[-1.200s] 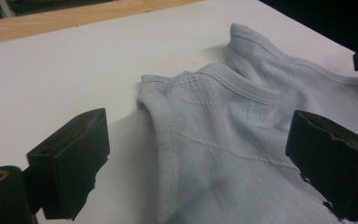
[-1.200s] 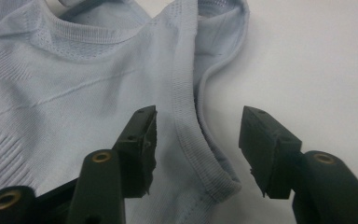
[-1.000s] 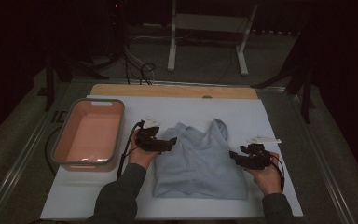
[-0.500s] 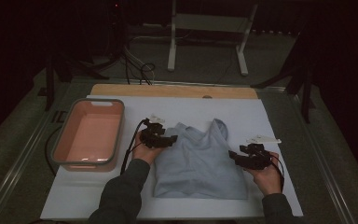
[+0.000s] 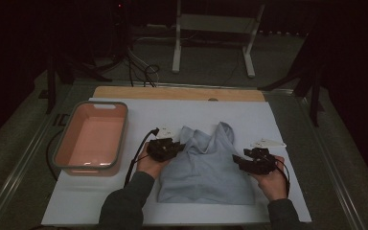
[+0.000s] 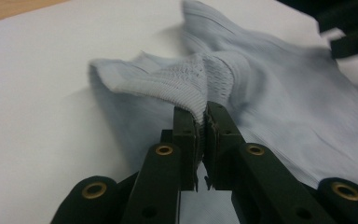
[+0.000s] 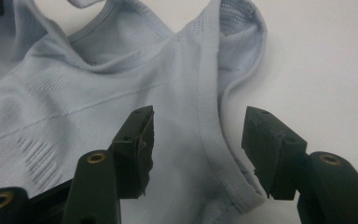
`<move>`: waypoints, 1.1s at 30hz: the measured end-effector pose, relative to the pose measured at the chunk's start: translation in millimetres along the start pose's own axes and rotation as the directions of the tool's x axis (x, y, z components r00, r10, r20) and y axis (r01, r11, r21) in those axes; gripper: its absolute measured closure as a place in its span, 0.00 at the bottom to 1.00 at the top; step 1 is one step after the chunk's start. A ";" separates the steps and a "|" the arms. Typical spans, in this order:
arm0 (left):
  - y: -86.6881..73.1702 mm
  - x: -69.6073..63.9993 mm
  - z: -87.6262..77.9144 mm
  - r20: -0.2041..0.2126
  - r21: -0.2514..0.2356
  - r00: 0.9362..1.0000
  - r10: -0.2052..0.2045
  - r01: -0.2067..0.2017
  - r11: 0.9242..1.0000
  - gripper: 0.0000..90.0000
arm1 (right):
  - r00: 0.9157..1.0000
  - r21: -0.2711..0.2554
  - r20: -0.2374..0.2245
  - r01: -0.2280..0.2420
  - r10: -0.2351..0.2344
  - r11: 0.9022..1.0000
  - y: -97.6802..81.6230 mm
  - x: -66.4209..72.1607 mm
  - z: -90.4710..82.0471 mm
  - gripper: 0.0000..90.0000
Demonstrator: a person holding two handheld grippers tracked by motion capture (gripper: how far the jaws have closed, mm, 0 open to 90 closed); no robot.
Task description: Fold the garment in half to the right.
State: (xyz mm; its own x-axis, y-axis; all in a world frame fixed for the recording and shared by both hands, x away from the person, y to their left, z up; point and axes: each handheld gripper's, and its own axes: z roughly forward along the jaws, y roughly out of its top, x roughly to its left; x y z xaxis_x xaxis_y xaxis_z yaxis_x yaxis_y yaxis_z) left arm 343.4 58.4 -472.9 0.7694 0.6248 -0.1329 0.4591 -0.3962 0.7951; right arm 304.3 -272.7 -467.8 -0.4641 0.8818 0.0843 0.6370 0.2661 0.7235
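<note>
Pale blue tank top (image 5: 206,167) spread flat on the white sheet (image 5: 100,201) over the desk, straps pointing away from the person, midway between the two hands. Left gripper (image 6: 202,122) at the garment's left shoulder strap — jaws just closed and now pinched tight on the ribbed strap edge, which bunches up over them. Right gripper (image 7: 196,149) at the right armhole edge — jaws about half open, straddling the hem without pressing it. Pink tub (image 5: 92,139) off to the left on the desk, well apart from the top
</note>
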 end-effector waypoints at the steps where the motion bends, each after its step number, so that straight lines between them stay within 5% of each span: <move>1: -1.2 -4.0 0.0 0.004 0.003 1.000 0.013 -0.013 1.000 0.94 | 1.000 0.000 0.000 0.000 0.000 1.000 0.0 0.0 0.0 0.49; 9: -14.1 -18.7 0.6 0.051 0.029 0.998 0.038 -0.039 0.999 0.94 | 0.998 -0.037 -0.057 0.013 -0.015 0.999 14.4 23.5 3.2 0.51; 17: -17.8 -25.4 -0.3 0.076 0.043 0.995 0.060 -0.064 0.997 0.91 | 0.980 -0.053 -0.189 0.047 -0.057 0.997 34.8 67.5 21.5 0.54; 21: -18.1 -25.6 -1.9 0.081 0.038 0.994 0.071 -0.074 0.997 0.91 | 0.974 -0.024 -0.214 0.076 -0.080 0.997 39.0 84.6 34.9 0.58; 26: -19.5 -26.0 -4.4 0.087 0.025 0.994 0.072 -0.074 0.997 0.88 | 0.967 -0.007 -0.226 0.121 -0.119 0.993 42.6 93.9 45.7 0.89; 29: -20.6 -23.9 -7.6 0.081 0.011 0.995 0.055 -0.056 0.998 0.84 | 0.968 -0.008 -0.206 0.141 -0.140 0.990 47.0 97.6 48.1 0.95; 32: -21.4 -21.9 -11.8 0.067 -0.003 0.998 0.015 -0.015 1.000 0.65 | 0.975 -0.028 -0.168 0.141 -0.144 0.990 51.2 98.6 47.5 0.95; 33: -23.0 -20.3 -17.9 0.031 -0.013 1.000 -0.004 0.004 1.000 0.65 | 0.978 -0.044 -0.154 0.139 -0.144 0.989 53.7 97.7 47.1 0.96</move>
State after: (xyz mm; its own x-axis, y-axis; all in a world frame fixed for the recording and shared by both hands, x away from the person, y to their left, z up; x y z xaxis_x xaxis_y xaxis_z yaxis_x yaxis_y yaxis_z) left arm 309.3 66.9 -477.9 0.7812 0.6049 -0.1543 0.4564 -0.3848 0.8022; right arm 322.1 -153.9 -452.9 -0.6402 0.7636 0.0838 0.5389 0.3686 0.7575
